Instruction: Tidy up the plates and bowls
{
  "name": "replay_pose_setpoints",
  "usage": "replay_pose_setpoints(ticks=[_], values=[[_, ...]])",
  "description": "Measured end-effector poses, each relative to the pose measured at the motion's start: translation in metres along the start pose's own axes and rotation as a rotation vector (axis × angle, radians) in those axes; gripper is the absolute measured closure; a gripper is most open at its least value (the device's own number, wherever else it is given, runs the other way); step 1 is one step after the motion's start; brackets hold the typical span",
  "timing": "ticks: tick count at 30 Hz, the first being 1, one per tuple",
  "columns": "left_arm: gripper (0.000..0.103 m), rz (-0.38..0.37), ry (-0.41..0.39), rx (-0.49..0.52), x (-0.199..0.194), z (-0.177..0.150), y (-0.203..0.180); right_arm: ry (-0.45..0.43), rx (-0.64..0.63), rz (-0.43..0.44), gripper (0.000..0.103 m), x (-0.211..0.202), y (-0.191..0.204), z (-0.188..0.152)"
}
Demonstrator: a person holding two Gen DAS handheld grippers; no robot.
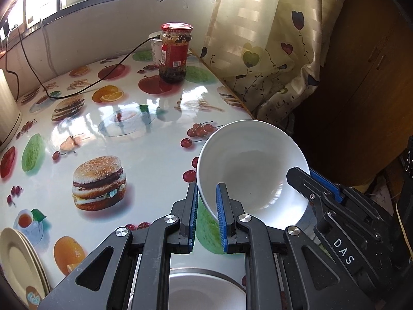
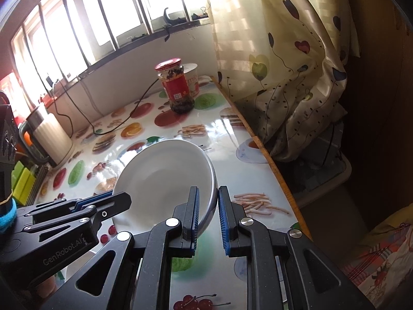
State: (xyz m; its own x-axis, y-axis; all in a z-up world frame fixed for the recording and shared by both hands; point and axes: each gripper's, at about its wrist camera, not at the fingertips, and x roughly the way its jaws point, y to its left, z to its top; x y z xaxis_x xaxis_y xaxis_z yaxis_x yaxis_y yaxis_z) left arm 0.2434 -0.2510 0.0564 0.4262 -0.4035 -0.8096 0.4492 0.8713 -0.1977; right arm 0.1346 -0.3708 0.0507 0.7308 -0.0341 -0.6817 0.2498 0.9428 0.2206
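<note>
A white bowl (image 1: 247,165) is held tilted above the table, one gripper on each side of its rim. My left gripper (image 1: 207,201) is shut on the bowl's near-left rim. My right gripper (image 2: 208,206) is shut on the bowl's right rim (image 2: 167,178). The right gripper shows in the left wrist view (image 1: 317,183) and the left gripper in the right wrist view (image 2: 103,201). Another white bowl (image 1: 204,292) sits below my left gripper. A stack of cream plates (image 1: 18,263) lies at the table's near-left corner.
The fruit-and-burger print table (image 1: 144,139) has a red-lidded jar (image 1: 174,51) and a white cup (image 2: 193,77) at the back, a black cable (image 1: 85,85), and a white kettle (image 2: 51,137) at left. A curtain (image 1: 271,46) hangs beyond the table's right edge.
</note>
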Motion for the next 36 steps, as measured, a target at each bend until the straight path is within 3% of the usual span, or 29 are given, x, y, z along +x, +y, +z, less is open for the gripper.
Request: replay_pose_setpoints(ticks=[36], values=[[0.088, -0.016, -0.098, -0.072, -0.088, -0.066, 0.038, -0.056, -0.062, 0.049, 0.087, -0.081, 0.071, -0.049]])
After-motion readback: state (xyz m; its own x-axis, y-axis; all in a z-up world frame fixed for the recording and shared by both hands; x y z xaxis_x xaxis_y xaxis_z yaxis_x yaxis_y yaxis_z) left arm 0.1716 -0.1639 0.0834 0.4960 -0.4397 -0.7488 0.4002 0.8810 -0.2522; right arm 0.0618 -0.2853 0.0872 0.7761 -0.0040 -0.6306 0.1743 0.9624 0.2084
